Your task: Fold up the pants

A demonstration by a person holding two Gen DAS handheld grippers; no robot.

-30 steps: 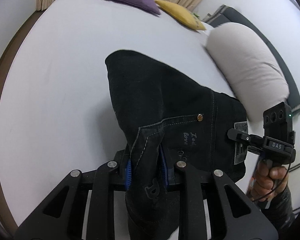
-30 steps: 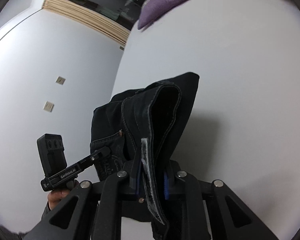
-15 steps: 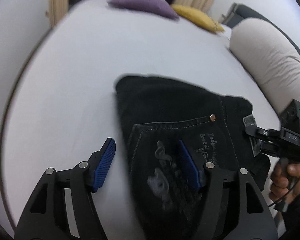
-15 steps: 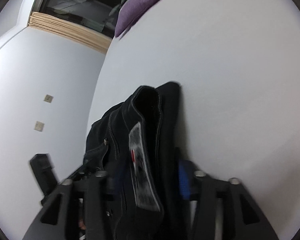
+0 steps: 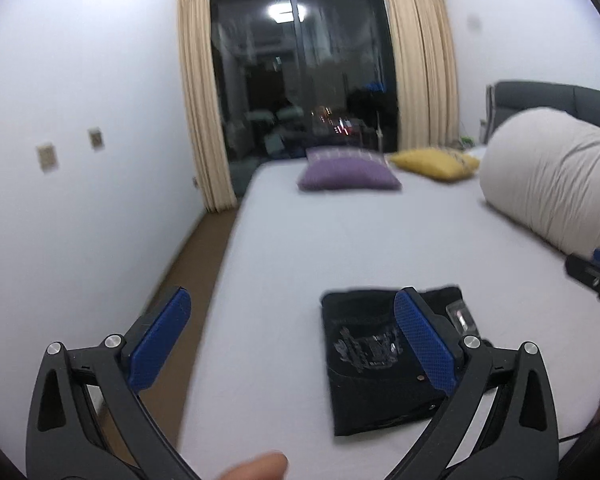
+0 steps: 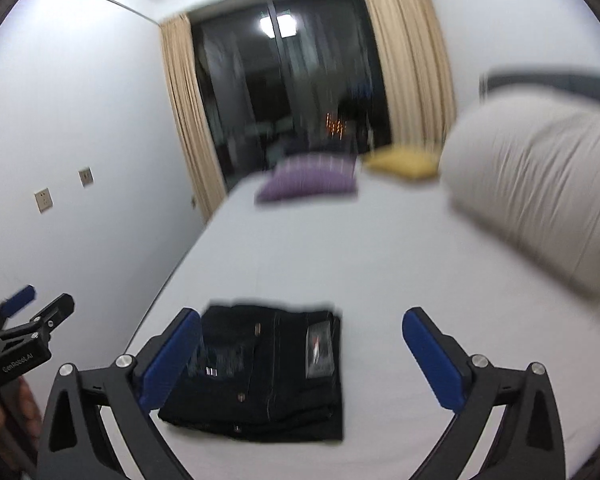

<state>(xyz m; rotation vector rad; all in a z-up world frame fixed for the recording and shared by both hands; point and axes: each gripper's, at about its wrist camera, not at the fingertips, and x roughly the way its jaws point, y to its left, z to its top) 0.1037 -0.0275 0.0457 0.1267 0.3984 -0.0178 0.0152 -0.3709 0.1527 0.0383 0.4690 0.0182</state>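
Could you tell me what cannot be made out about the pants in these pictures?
- Pants print: left wrist view, blurred and partly behind a gripper finger.
- Pants' label: right wrist view, motion blur, unreadable.
- Inner folds: both views, hidden under the top layer.

Black denim pants (image 6: 268, 372) folded into a compact rectangle, lying flat on the white bed (image 6: 380, 264) near its front edge, back-pocket print and waistband patch facing up

Pants (image 6: 260, 372) dark matt denim; bed sheet (image 6: 380, 248) smooth cloth; curtains (image 5: 204, 112) ribbed fabric.
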